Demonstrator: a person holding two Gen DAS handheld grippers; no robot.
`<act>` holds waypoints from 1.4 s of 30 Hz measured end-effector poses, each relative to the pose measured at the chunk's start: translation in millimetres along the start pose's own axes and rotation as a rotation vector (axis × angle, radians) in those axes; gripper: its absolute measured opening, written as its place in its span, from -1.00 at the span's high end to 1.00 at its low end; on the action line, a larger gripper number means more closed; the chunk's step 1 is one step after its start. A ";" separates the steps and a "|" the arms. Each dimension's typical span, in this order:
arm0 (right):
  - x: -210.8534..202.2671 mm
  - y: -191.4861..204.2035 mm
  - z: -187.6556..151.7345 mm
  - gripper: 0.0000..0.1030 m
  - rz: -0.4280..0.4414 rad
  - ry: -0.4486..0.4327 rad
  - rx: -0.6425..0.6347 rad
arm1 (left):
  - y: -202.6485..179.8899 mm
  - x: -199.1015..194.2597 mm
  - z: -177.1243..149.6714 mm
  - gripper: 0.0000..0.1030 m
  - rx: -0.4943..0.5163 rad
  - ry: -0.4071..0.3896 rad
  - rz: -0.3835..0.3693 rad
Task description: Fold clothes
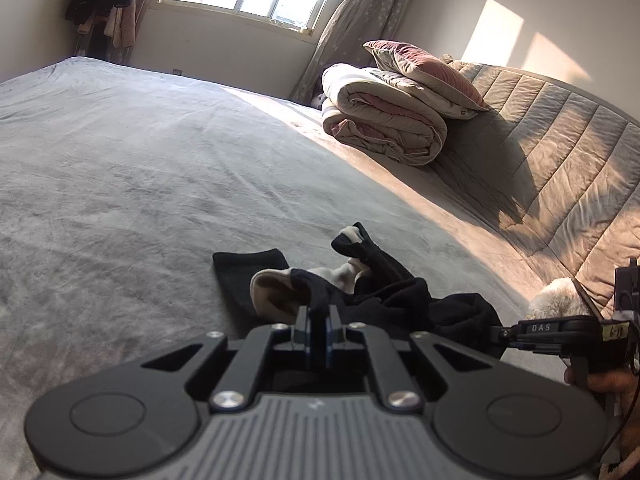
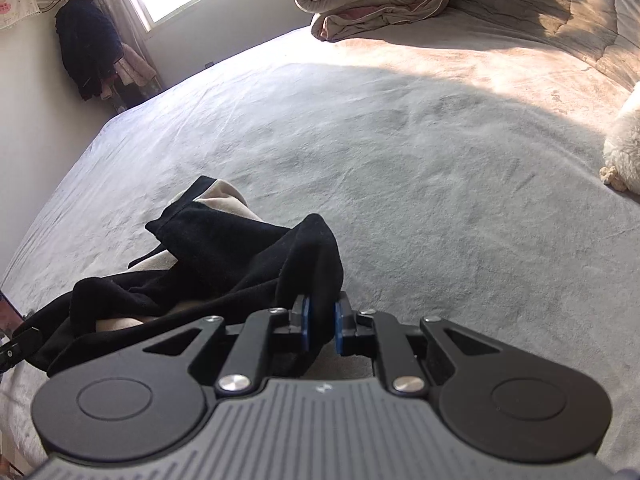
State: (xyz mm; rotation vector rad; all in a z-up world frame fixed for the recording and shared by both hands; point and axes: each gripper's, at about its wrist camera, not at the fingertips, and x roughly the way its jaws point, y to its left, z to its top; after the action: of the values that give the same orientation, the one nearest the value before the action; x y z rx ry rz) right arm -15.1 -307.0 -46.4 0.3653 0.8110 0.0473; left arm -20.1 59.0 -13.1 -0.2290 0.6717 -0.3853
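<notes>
A black garment with a beige lining (image 1: 384,292) lies crumpled on the grey bed (image 1: 140,168). My left gripper (image 1: 319,320) is shut on a black edge of it, close to the camera. In the right wrist view the same garment (image 2: 208,256) stretches to the left, and my right gripper (image 2: 320,324) is shut on another black edge. The right gripper also shows at the right edge of the left wrist view (image 1: 508,336), pinching the cloth. The garment hangs slack between the two grippers, partly resting on the bed.
A rolled duvet (image 1: 384,120) with a pink pillow (image 1: 424,68) sits at the far end by the padded headboard (image 1: 560,152). A white fluffy thing (image 2: 624,148) lies on the right. Dark clothes (image 2: 88,48) hang in the corner by the window.
</notes>
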 end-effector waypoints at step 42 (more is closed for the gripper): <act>65.3 35.9 9.9 0.87 -0.054 -0.025 -0.165 | -31.6 63.5 2.4 0.83 0.235 0.022 0.113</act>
State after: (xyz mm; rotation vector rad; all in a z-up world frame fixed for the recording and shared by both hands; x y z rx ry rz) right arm 40.6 -264.6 -73.8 0.1875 0.7861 0.0587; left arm 18.3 4.1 -36.4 0.0363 0.6515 -0.3558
